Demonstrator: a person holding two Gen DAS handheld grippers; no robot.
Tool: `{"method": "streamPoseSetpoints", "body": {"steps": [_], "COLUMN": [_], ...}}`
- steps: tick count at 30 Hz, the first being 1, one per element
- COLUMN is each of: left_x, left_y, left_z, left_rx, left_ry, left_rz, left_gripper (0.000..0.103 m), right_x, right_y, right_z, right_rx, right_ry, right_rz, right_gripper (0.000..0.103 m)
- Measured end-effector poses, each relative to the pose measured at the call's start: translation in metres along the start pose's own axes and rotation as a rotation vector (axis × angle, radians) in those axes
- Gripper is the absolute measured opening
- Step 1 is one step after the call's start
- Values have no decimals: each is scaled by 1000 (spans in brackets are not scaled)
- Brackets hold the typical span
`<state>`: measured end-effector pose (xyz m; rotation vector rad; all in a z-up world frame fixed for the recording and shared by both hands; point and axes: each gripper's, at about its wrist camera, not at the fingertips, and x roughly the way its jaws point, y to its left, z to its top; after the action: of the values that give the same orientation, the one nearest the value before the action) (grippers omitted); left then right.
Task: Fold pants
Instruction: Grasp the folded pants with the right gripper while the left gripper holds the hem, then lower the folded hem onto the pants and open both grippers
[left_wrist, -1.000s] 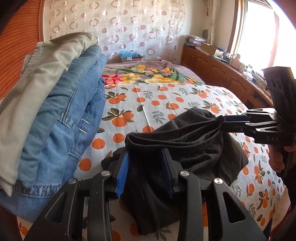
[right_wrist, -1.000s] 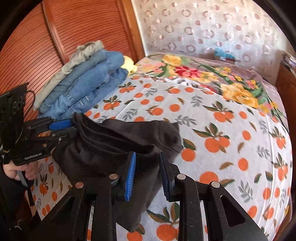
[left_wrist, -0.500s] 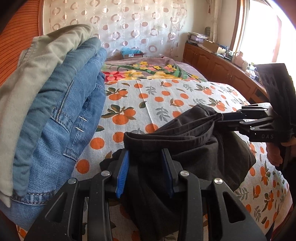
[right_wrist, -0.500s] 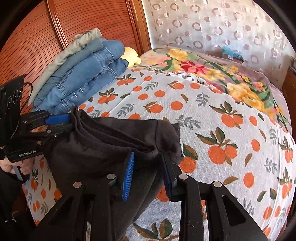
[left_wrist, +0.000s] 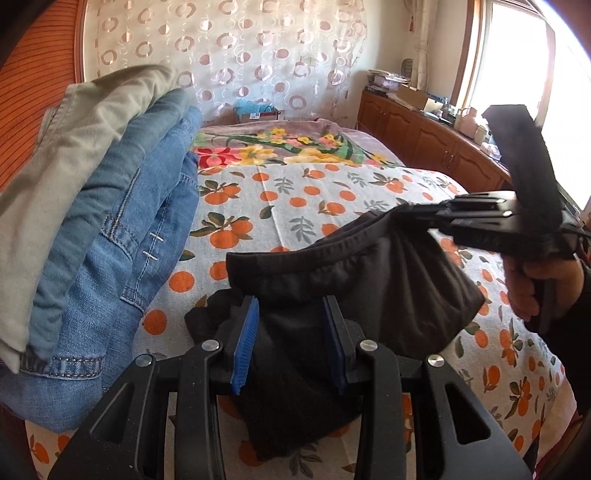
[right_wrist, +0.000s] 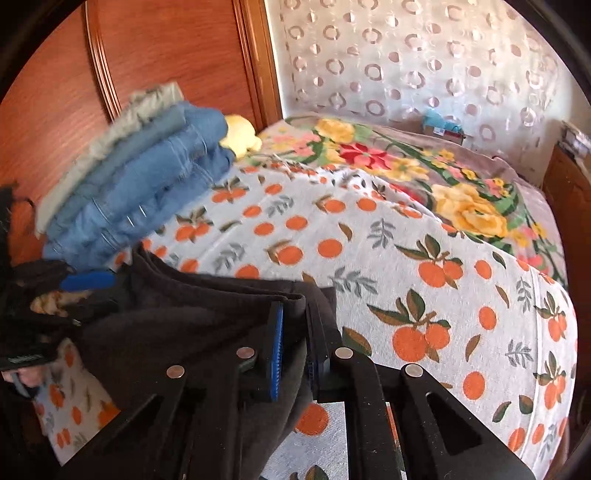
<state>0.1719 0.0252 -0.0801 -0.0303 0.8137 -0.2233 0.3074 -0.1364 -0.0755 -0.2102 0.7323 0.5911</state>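
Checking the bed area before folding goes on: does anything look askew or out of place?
Little stands out. The black pants hang bunched between the left gripper and right gripper, not yet flat. The pile of jeans leans slightly but holds. A yellow item sits behind it; what it is, I cannot tell.

bed (left_wrist: 303, 206) under folded jeans stack (left_wrist: 122, 236)

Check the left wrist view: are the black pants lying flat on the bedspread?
No. The black pants hang bunched between the left tongs and right tongs, lifted above the orange-print bedspread.
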Motion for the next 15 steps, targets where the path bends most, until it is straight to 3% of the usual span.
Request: {"method": "streamPoseSetpoints", "body": {"steps": [4,10,15], "left_x": [-3,-2,9], "left_y": [-4,-5,3], "left_z": [1,4,10], "left_rx": [10,31,32], "left_ry": [-6,-17,-7], "left_rz": [-25,-20,30], "left_gripper": [51,51,51], "right_x": [-3,-33,-46], "right_y": [4,1,10], "right_z": [-3,-10,-32], "right_rx": [12,55,45], "right_ry": [2,-47,-24], "right_rz": [-9,-18,19], "right_gripper": [15,17,18]}}
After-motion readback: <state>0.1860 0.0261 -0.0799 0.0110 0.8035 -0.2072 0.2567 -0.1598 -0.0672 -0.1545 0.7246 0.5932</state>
